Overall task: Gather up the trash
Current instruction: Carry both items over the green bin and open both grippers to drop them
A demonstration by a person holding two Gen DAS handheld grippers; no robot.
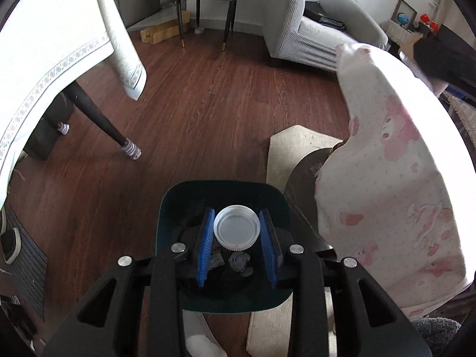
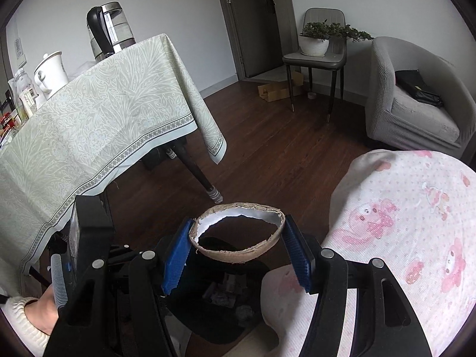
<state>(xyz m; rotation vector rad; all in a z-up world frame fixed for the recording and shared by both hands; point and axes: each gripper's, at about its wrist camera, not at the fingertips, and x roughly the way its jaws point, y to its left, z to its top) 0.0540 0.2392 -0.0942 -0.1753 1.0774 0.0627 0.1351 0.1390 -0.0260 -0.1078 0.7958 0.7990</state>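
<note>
My left gripper (image 1: 237,229) is shut on a clear plastic lid (image 1: 236,231) and holds it right above a dark green trash bin (image 1: 169,205) on the floor. Crumpled paper scraps (image 1: 239,261) lie inside the bin. My right gripper (image 2: 238,239) is shut on a brown coconut-shell half (image 2: 238,247) with a white inner rim, held above the same bin (image 2: 205,324), which has paper bits (image 2: 221,297) in it. The left gripper's body (image 2: 83,238) shows at the left of the right wrist view.
A table with a pale green cloth (image 2: 89,125) stands at the left, its dark leg (image 2: 202,178) on the wood floor. A pink-patterned cloth (image 2: 401,238) covers something at the right. A grey armchair (image 2: 416,98), a chair with a plant (image 2: 318,47) and a cream rug (image 1: 294,148) are around.
</note>
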